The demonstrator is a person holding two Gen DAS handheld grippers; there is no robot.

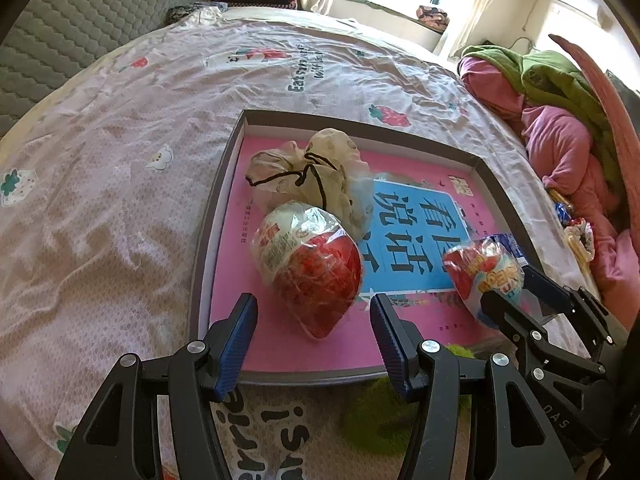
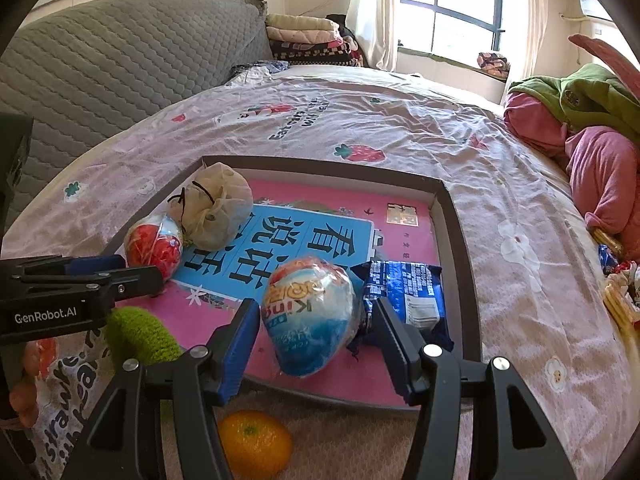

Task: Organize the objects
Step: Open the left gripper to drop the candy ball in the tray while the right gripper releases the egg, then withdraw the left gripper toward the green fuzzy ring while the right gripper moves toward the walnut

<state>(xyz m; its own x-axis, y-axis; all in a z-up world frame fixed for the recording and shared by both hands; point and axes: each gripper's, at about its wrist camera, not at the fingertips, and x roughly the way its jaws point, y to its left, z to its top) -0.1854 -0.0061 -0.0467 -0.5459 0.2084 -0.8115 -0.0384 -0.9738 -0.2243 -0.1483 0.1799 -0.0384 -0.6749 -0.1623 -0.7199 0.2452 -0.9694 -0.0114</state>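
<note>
Releasing blue-and-white egg (image 2: 310, 316) into tray (image 2: 460, 248) on bed (image 2: 360, 120): right hand-held gripper (image 2: 314, 340) parted, pads clear of wrapper. Left hand-held gripper (image 1: 314, 340) half open, empty, beside red egg (image 1: 310, 268). Straight withdrawal advised; snack packet (image 2: 408, 296) adjacent.

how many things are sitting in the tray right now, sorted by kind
Wrapped egg-shaped treats: 2, red egg and blue egg
Drawstring cloth pouches: 1, pouch
Blue snack packets: 1, packet
Total: 4 in the tray
</note>
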